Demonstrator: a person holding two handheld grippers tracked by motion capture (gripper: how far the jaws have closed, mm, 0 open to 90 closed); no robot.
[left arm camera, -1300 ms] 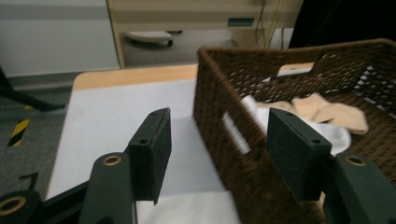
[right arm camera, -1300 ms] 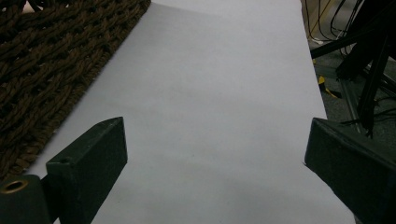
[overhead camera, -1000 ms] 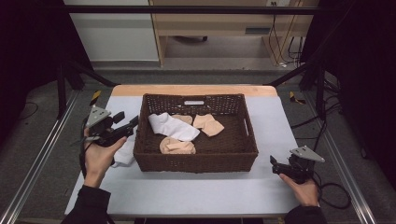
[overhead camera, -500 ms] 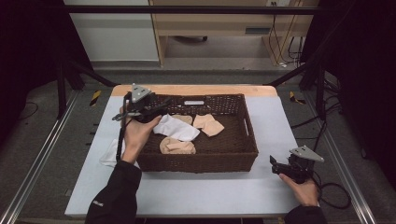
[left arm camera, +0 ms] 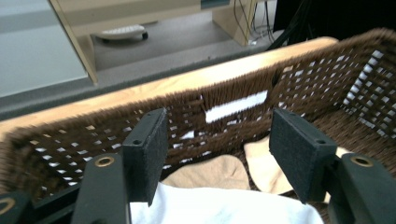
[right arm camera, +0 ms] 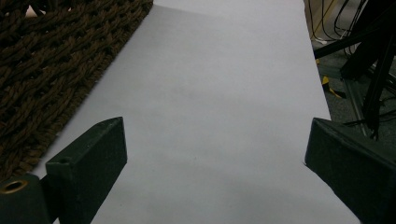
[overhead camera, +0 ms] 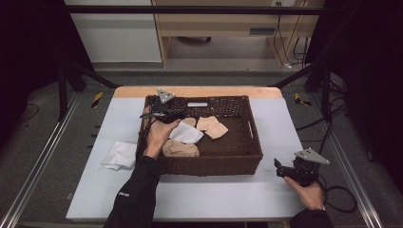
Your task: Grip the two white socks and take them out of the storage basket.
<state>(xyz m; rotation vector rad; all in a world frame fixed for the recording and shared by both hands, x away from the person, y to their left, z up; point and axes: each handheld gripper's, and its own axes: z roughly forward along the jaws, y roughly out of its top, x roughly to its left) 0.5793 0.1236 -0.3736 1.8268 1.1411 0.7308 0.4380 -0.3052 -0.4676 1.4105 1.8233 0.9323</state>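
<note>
High view: the left hand-held gripper hangs over the near-left part of the wicker basket, above a white cloth. The right hand-held gripper rests on the surface right of the basket.

Left gripper view: jaws wide, just opening, nothing between them. The white cloth looks light and limp; pinch a raised fold. Its lower edge is cut off.

Right gripper view: jaws spread, empty.
</note>
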